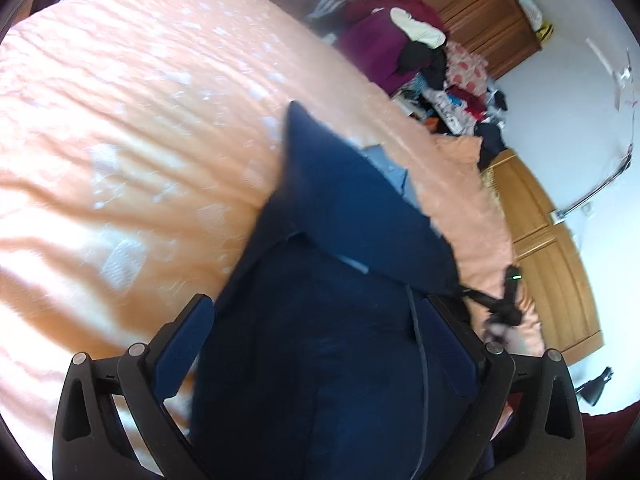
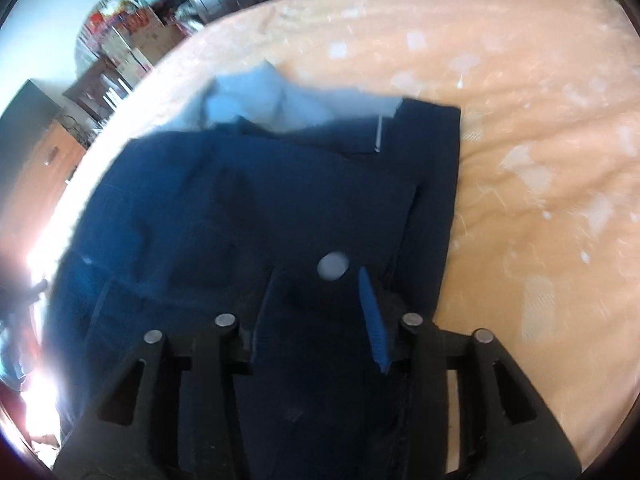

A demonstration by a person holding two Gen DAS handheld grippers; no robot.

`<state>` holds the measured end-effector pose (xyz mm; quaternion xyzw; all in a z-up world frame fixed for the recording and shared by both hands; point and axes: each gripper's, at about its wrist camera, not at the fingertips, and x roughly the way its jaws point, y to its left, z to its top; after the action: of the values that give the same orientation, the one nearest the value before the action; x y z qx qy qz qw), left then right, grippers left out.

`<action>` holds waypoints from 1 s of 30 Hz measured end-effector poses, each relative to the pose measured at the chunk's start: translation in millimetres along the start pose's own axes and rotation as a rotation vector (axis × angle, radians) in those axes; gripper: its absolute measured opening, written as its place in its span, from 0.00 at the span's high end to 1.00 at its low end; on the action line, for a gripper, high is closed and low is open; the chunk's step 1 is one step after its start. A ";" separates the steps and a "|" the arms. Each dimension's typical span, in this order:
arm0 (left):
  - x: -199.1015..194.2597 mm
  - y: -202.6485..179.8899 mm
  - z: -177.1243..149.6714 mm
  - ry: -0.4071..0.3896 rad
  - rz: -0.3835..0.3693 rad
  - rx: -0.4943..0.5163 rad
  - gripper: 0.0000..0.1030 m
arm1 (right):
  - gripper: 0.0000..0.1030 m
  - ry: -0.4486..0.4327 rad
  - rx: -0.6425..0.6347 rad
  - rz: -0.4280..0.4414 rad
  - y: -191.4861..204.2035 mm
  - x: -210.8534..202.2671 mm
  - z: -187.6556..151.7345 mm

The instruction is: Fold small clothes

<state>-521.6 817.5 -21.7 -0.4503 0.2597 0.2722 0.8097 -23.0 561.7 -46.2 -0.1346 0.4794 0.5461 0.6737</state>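
The navy garment is soft, limp cloth, probably light, with a paler blue lining showing at its far edge; it will sag and slide on itself, so it is best taken at a hem or corner where the layers stack, not mid-panel. It lies partly on the peach bedspread, with its near part lifted up into both tools. In the right wrist view the right tongs stand narrow, the dark cloth filling the gap between the blue pads, so they appear to be pinching a fold of the garment near its right edge, just below a pale round button. The left tongs are spread wide with cloth bunched between the fingers; whether they actually clamp it cannot be told. Both tools point forward and down over the garment toward the bedspread, the left one tilted, with the garment's far corner peaked up ahead of it.
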 end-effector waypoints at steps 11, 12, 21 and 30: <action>-47.4 25.1 -39.6 -0.011 0.001 -0.030 0.01 | 0.45 0.002 0.078 0.085 43.9 -48.6 -82.9; -51.9 29.9 -43.7 -0.016 0.003 -0.041 0.01 | 0.49 0.012 0.067 0.111 56.8 -44.1 -84.8; -66.6 55.9 -51.3 -0.113 -0.071 -0.132 0.01 | 0.84 0.116 -0.012 0.478 252.0 87.0 -38.6; -79.4 75.7 -45.8 -0.148 -0.158 -0.162 0.01 | 0.89 0.142 0.026 0.385 340.7 172.2 -10.0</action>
<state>-637.6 794.9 -34.4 -0.5119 0.1402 0.2600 0.8066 -332.3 784.2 -71.2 -0.0701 0.5496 0.6478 0.5228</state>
